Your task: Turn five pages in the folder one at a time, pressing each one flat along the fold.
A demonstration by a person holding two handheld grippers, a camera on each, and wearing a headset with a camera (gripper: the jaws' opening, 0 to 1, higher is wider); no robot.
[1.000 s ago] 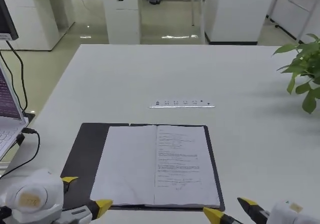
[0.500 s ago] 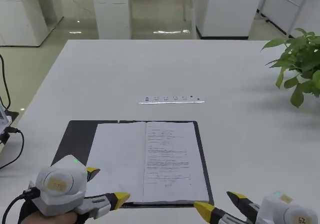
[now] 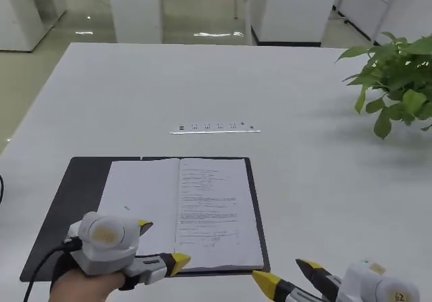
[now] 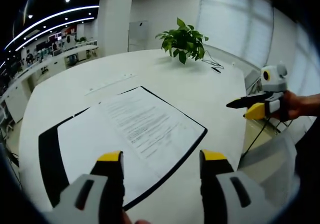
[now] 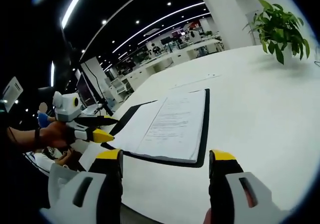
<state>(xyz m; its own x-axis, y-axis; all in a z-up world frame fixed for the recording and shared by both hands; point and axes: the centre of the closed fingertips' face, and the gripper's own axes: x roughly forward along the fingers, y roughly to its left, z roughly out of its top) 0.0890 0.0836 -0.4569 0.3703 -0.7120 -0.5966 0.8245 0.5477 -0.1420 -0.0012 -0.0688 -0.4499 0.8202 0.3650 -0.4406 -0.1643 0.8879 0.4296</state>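
The folder lies open and flat on the near left part of the white desk, its fold running from near to far. Its black cover shows as a broad band on the left and only a thin rim on the right. The left page is blank white. The right page carries lines of printed text, too small to read.

The left gripper, held in a hand, hovers at the near left corner of the paper, its yellow-tipped jaws pointing right along the near edge. The jaws are spread wide with nothing between them; whether the lower tip touches the page cannot be told. In the left gripper view the open folder lies just ahead of the two tips.

The right gripper sits by the desk's near edge, just right of the folder's near right corner and nearer than it, apart from it. Its jaws are likewise parted and hold nothing, pointing left and far toward the folder.

Beyond the far edge of the folder a narrow socket strip is set into the desk top. A leafy green plant stands at the far right of the desk, well apart from the folder
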